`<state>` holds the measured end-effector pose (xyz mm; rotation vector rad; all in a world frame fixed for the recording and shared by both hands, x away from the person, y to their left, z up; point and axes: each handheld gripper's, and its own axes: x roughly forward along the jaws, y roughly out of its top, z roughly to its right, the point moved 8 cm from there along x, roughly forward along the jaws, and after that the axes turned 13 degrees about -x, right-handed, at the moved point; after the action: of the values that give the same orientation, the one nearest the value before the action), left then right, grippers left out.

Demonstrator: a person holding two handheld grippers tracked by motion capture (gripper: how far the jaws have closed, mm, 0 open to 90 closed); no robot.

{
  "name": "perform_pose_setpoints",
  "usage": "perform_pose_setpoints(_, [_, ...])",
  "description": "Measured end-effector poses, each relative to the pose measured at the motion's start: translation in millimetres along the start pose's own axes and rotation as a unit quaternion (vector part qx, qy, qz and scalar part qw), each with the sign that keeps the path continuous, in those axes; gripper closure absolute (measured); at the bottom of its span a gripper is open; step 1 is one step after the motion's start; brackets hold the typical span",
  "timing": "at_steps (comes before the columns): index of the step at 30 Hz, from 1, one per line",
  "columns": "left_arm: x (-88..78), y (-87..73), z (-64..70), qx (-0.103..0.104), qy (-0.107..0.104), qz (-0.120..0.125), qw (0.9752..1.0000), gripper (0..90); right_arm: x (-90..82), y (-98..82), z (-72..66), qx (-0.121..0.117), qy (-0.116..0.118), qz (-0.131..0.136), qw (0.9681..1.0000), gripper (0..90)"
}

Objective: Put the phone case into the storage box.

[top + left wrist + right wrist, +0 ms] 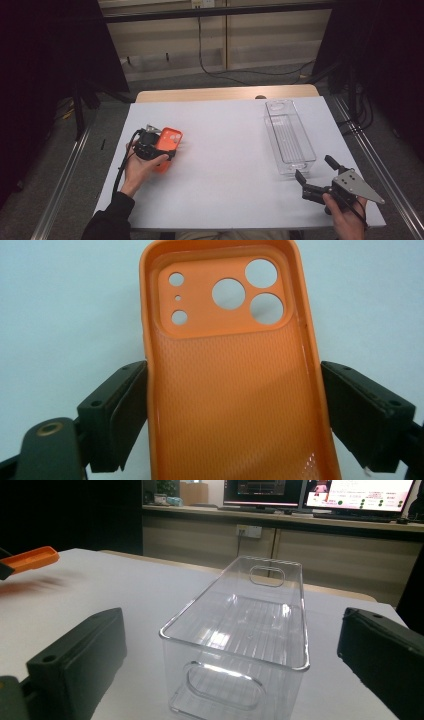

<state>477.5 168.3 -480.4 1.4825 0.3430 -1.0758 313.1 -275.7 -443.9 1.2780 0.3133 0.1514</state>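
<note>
My left gripper (161,149) is shut on an orange phone case (168,142) at the left side of the white table (225,155). In the left gripper view the case (235,390) lies inside-up, camera holes at the far end, and both black pads (125,405) press on its long edges. From the right gripper view the case (30,559) hangs a little above the table with its shadow beneath. My right gripper (315,168) is open near the front right corner with nothing between its jaws. It faces the near end of a clear plastic bin (305,132).
The empty clear bin (230,652) stands lengthwise at the right of the table, with a handle cutout at each end. A wooden strip (225,93) runs along the far table edge. Cabinets and lit monitors (360,492) stand beyond; cables lie on the floor.
</note>
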Motion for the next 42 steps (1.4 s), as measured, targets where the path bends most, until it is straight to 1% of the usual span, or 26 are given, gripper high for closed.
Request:
perform_pose_setpoints(2, [-2.8,0.9,-0.4,-0.001,0.005,0.007,1.0000,15.4,0.0,0.0,-0.3,-0.001,0.001,0.000,1.0000,0.0])
perform_pose_setpoints(4, [-5.3,1.9,0.8,-0.003,0.000,0.014,0.9999,15.3,-0.2,-0.1,-0.3,0.000,0.001,-0.001,1.0000,0.0])
perform_pose_setpoints(5, [-5.8,2.7,1.3,-0.001,0.001,0.022,0.9998,15.4,-0.2,-0.1,-0.3,0.000,0.001,-0.001,1.0000,0.0])
perform_pose_setpoints(7, [-7.6,2.8,3.2,-0.001,-0.002,0.028,0.9996,15.4,-0.3,-0.1,-0.4,0.000,0.001,-0.001,1.0000,0.0])
perform_pose_setpoints(8, [-8.9,3.3,3.5,0.003,-0.002,0.032,0.9995,15.4,-0.5,-0.2,-0.5,0.000,0.003,-0.002,1.0000,0.0])
perform_pose_setpoints(9, [-9.3,3.6,4.6,0.001,-0.001,0.039,0.9992,15.4,-0.5,-0.3,-0.5,0.000,0.003,-0.002,1.0000,0.0])
perform_pose_setpoints(12, [-11.4,2.5,7.0,0.008,-0.003,0.040,0.9992,15.3,-0.8,-0.2,-0.7,0.002,0.003,-0.002,1.0000,0.0])
perform_pose_setpoints(19, [-17.4,3.2,15.6,0.021,-0.008,0.058,0.9981,15.4,-0.7,-0.6,-0.4,0.003,0.002,-0.004,1.0000,0.0])
perform_pose_setpoints(20, [-18.4,3.5,16.4,0.025,-0.007,0.061,0.9978,15.4,-0.9,-0.6,-0.3,0.005,0.001,-0.005,1.0000,0.0])
perform_pose_setpoints(21, [-18.9,3.8,18.8,0.022,-0.009,0.067,0.9974,15.4,-1.1,-0.7,0.0,0.006,0.000,-0.005,1.0000,0.0])
perform_pose_setpoints(24, [-23.1,5.1,23.4,0.028,-0.008,0.084,0.9960,15.4,-1.4,-0.7,0.4,0.007,-0.001,-0.005,1.0000,0.0])
perform_pose_setpoints(27, [-26.1,5.5,28.7,0.031,-0.016,0.094,0.9950,15.4,-1.4,-0.3,-0.7,0.004,0.003,-0.003,1.0000,0.0])
perform_pose_setpoints(30, [-28.0,4.5,32.4,0.039,-0.019,0.096,0.9944,15.4,-1.4,-0.1,-1.6,0.005,0.006,-0.002,1.0000,0.0])
perform_pose_setpoints(31, [-28.1,4.0,34.3,0.038,-0.023,0.097,0.9943,15.4,-1.3,0.1,-1.9,0.006,0.007,-0.002,1.0000,0.0])
perform_pose_setpoints(33, [-28.6,3.1,36.9,0.046,-0.025,0.096,0.9940,15.4,-1.1,0.6,-2.4,0.005,0.007,-0.001,1.0000,0.0])
perform_pose_setpoints(35, [-29.0,2.5,40.4,0.046,-0.030,0.098,0.9936,15.4,-0.7,1.0,-3.0,0.006,0.010,0.000,0.9999,0.0])
perform_pose_setpoints(38, [-29.3,1.5,45.5,0.052,-0.035,0.099,0.9931,15.4,-0.6,1.5,-2.9,0.004,0.010,0.002,0.9999,0.0])
perform_pose_setpoints(39, [-29.0,1.1,47.9,0.049,-0.039,0.100,0.9929,15.3,-0.7,1.7,-3.1,0.005,0.010,0.002,0.9999,0.0])
perform_pose_setpoints(41, [-28.9,1.0,51.2,0.052,-0.041,0.103,0.9924,15.4,-1.0,2.2,-3.1,0.000,0.011,0.001,0.9999,0.0])
perform_pose_setpoints(42, [-28.9,0.8,53.1,0.053,-0.043,0.104,0.9922,15.4,-0.9,3.2,-3.6,0.003,0.011,0.004,0.9999,0.0])
